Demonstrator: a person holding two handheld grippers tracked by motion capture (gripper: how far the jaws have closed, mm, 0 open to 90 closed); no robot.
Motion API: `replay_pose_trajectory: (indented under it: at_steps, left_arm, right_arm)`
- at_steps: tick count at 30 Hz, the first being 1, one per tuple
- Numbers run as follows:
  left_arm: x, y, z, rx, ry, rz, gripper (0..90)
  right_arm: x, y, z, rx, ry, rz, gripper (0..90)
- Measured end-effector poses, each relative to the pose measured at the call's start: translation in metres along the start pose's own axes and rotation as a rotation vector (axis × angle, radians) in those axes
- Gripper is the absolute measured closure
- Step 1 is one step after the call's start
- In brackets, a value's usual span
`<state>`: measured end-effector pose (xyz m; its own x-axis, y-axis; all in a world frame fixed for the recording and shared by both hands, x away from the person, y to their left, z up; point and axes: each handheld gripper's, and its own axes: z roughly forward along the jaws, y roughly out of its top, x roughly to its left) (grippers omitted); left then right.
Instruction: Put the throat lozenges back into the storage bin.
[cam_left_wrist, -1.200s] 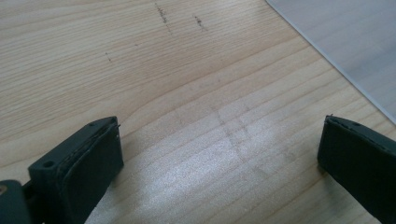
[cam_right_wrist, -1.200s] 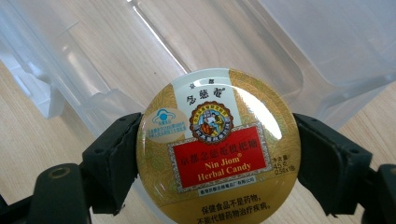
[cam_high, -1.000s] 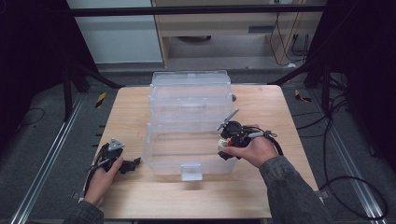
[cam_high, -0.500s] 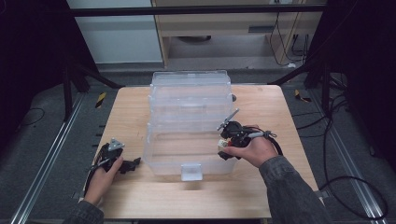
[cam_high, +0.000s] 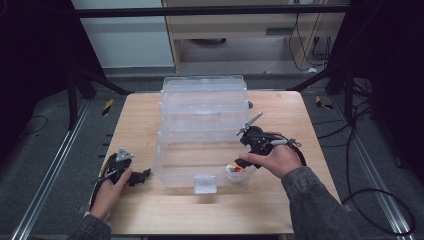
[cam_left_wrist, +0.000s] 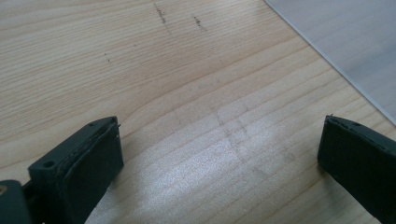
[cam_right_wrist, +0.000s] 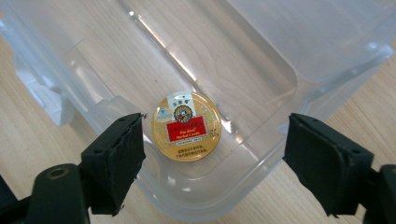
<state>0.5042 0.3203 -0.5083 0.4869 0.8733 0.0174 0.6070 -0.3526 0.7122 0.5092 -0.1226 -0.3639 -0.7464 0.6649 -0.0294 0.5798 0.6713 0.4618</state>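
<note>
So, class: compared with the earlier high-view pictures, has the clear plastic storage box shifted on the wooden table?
No. The clear plastic storage box sits at the same spot against the wooden table's edges.

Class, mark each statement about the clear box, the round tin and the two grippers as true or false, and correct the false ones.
1. The round gold tin lies inside the clear plastic box. True.
2. The right gripper is clamped on the tin. False: its jaws stand wide apart above the tin, not touching it.
3. The left gripper holds a lid. False: its jaws are open over bare wooden table.
4. The tin's label has a red band. True.
5. The box is opaque. False: the wood shows through its walls.
</note>
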Motion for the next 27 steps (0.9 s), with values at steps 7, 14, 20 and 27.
replay_pose_trajectory:
  at_steps: [7, 14, 20, 27]
  left_arm:
    - [0.000, 0.000, 0.000, 0.000, 0.000, 0.000, 0.0]
    - [0.000, 0.000, -0.001, 0.000, -0.009, 0.012, 0.0]
    - [0.002, 0.004, -0.009, -0.022, -0.015, 0.003, 3.0]
    - [-0.008, 0.024, -0.038, -0.098, -0.057, 0.074, 3.1]
  right_arm:
    - [-0.002, 0.001, -0.011, -0.003, -0.027, -0.029, 30.9]
    - [-0.002, 0.005, -0.019, 0.000, -0.042, -0.058, 35.8]
    - [-0.004, 0.009, -0.024, 0.008, -0.061, -0.099, 37.8]
    - [-0.009, 0.017, -0.031, 0.016, -0.071, -0.125, 34.4]
